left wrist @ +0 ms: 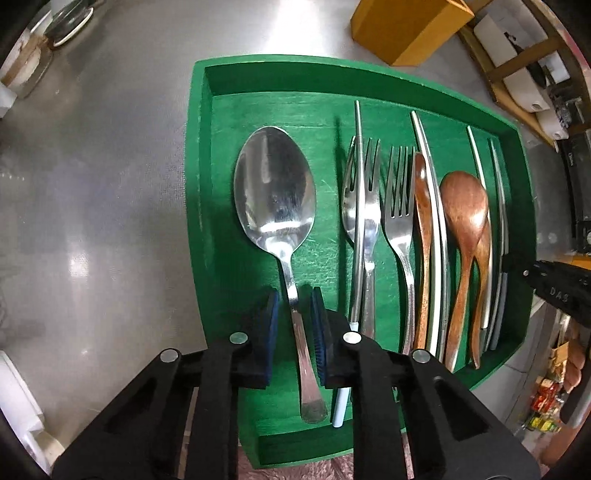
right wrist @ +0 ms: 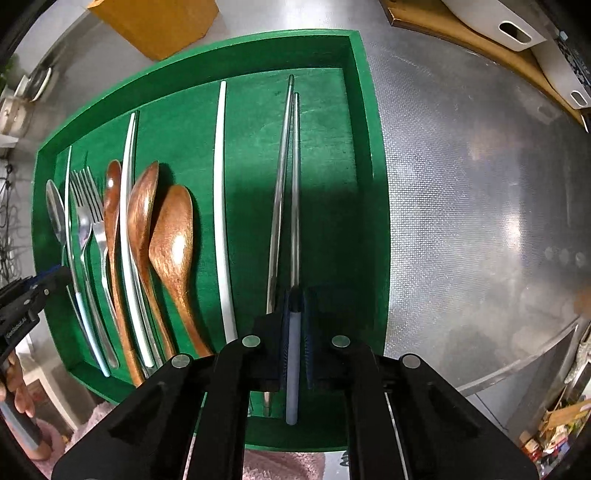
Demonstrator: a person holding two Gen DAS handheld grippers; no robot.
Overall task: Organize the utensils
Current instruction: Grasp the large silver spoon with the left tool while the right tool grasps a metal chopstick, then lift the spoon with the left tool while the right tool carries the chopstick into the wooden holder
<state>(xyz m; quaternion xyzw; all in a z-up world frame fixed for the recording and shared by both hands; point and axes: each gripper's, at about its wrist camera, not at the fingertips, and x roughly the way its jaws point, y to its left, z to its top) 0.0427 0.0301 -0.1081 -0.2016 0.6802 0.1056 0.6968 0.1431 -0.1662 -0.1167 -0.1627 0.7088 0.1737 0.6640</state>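
Because the green tray [left wrist: 199,155] already holds nearly every utensil in rough lengthwise rows, the sorting looks to be in its late stage, though that is a judgement from how things lie. In the left wrist view the large metal spoon [left wrist: 275,195] lies alone in the left part of the tray, bowl toward the top of the frame, and the left gripper [left wrist: 294,334] has its jaws drawn narrow around the spoon's handle, the blue pads just at the metal; whether they press it firmly I cannot tell. To the right of it lie the forks [left wrist: 400,206], then the wooden spoons [left wrist: 463,210] mixed with pale chopsticks. In the right wrist view the right gripper [right wrist: 293,328] is clamped on the grey-handled steel chopstick [right wrist: 294,206], which runs up the middle of the frame, touching its twin at the tip. Left of that pair a white chopstick [right wrist: 221,206] lies by itself on bare green floor. What seems left: setting these two held pieces down, and perhaps parting the chopsticks still tucked among the wooden spoons. Around the tray is a steel counter [right wrist: 480,184], with a yellow wooden block [left wrist: 406,29] beyond the tray at the top of the frame.
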